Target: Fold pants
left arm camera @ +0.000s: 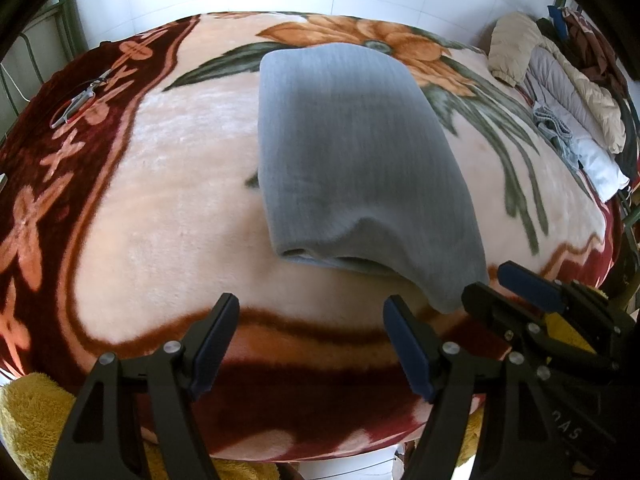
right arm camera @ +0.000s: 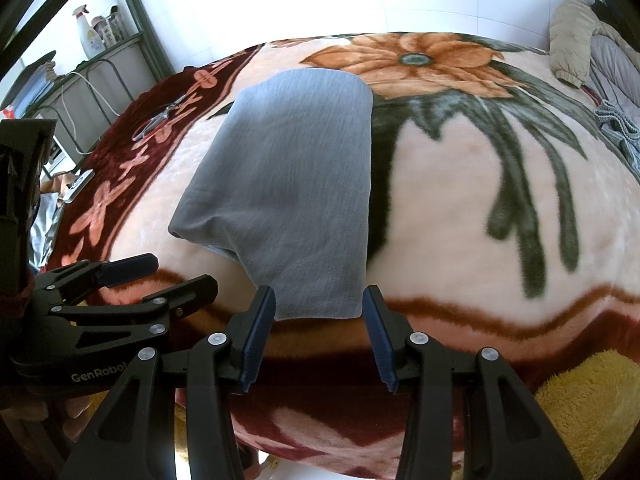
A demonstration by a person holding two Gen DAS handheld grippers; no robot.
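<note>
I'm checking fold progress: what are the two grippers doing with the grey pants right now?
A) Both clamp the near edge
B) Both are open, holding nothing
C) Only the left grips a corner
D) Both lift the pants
B: the left gripper and right gripper stand open, and the grey pants lie folded on the blanket, ungripped.

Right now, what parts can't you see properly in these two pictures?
- Under the grey pants: the inner layers are hidden by the top fold, both views.
- Clothes pile: squeezed at the right edge, left wrist view; cut off in the right wrist view.
- Scissors-like tool: too small to be sure, both views.
- Bottles on the shelf: labels too small, right wrist view.
- Left gripper and right gripper: handles cut off below.
</note>
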